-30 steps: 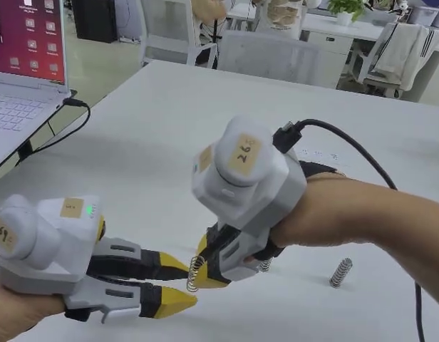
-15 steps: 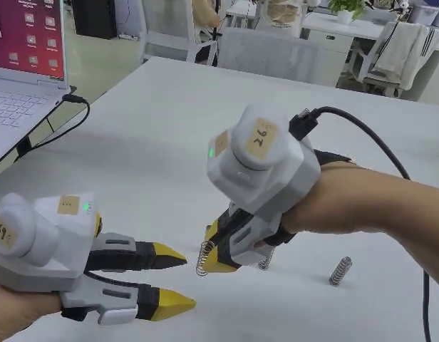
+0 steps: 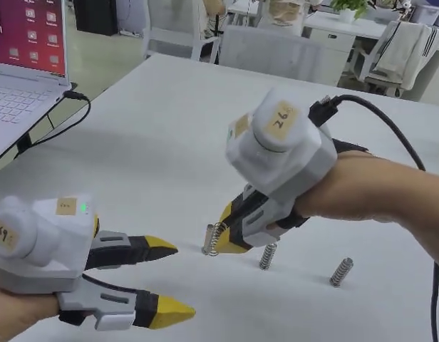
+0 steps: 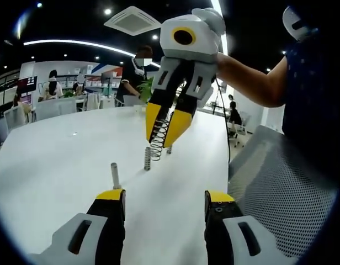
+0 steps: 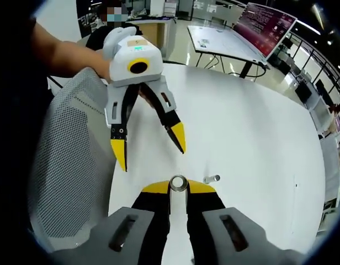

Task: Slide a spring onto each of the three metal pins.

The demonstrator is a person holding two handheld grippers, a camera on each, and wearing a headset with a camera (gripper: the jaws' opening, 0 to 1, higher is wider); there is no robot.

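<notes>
My right gripper (image 3: pixel 223 244) is shut on a steel spring (image 3: pixel 216 239), held tilted just beside a bare upright metal pin (image 3: pixel 207 237). In the right gripper view the spring's ring end (image 5: pixel 178 183) sits between the yellow tips, with the pin (image 5: pixel 211 179) slightly to its right. Two other pins carry springs (image 3: pixel 268 255) (image 3: pixel 341 271) further right. My left gripper (image 3: pixel 173 279) hovers open at the lower left, nothing between its fingers. The left gripper view shows the bare pin (image 4: pixel 115 175), a sprung pin (image 4: pixel 148 158) and the right gripper (image 4: pixel 164 124) with its spring (image 4: pixel 157 141).
The white table (image 3: pixel 155 135) spreads wide around the pins. An open laptop (image 3: pixel 20 64) with a cable (image 3: pixel 70 114) stands at the far left edge. The right gripper's black cable (image 3: pixel 390 135) trails over the person's forearm. Chairs and desks stand beyond the table.
The right gripper has carried the spring right and slightly farther away, bringing its lower end close to the bare pin. The left gripper's jaws have spread a little wider.
</notes>
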